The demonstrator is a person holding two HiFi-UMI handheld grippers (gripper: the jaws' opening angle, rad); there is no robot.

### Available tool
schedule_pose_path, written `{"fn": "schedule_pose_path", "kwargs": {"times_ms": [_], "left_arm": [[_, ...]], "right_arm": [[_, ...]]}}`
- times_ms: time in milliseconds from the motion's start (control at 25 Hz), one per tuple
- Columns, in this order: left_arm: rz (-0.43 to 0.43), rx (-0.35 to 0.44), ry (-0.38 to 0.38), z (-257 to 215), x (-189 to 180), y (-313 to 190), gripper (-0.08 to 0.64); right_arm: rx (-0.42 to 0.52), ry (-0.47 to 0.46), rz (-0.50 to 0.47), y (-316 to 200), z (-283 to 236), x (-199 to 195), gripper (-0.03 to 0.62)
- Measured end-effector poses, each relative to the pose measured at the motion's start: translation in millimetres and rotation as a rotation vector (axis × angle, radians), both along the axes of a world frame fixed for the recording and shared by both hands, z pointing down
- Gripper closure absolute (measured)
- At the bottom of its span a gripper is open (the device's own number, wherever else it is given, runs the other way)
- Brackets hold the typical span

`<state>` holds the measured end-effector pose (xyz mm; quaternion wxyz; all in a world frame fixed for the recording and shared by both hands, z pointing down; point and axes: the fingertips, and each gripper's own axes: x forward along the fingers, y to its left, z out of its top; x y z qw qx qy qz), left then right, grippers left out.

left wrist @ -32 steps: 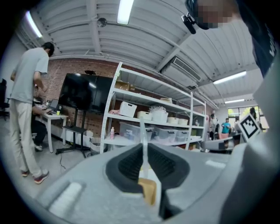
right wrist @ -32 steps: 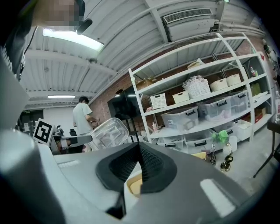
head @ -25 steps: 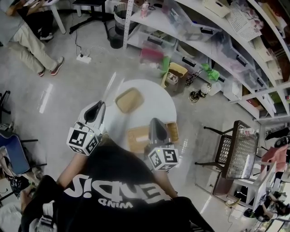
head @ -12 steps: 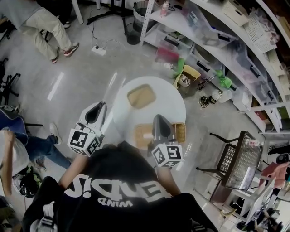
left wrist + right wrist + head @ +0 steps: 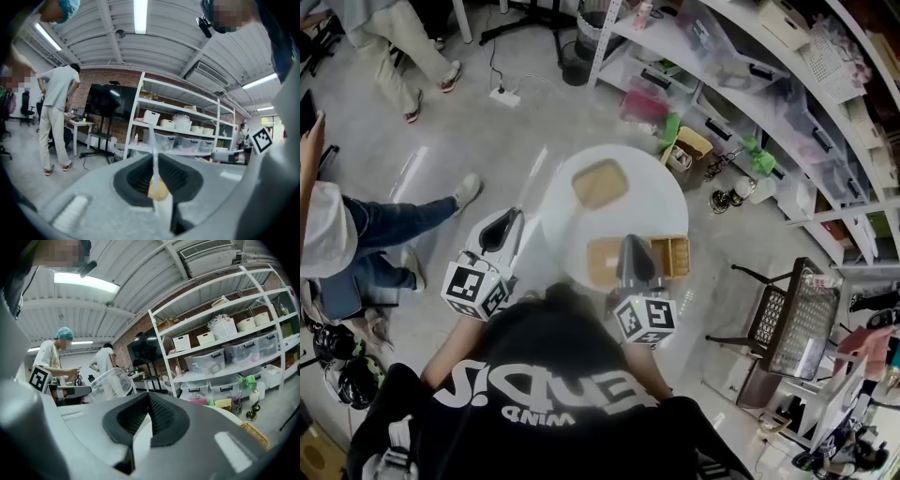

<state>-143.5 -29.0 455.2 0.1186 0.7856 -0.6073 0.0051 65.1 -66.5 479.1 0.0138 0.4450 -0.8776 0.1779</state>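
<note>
– Room around the round surface?
– Its near edge lies just under both grippers. Bare floor opens on the left as far as a seated person's legs. The shelves crowd the far right, and a wire chair stands well apart.
– Changes from half a second ago?
– The surface sits slightly higher in the head view, and the legs have stretched nearer.
– Jaws?
– The left gripper is clamped on the clear plastic lid, which stands edge-on between its pads, just beside the surface's left edge. The right gripper has its jaws together with nothing between them, above the wooden tray, with a basket just beside.
</note>
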Motion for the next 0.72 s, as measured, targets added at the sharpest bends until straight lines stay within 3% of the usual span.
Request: {"fn": "schedule_pose_path", "kwargs": {"times_ms": [720], "left_arm": [[0.037,0.009,0.031,-2.6,12.2,-1.1,0.526]], "right_arm": [[0.016,0.003,0.024,9.9,-5.3,7.3,0.592]]}}
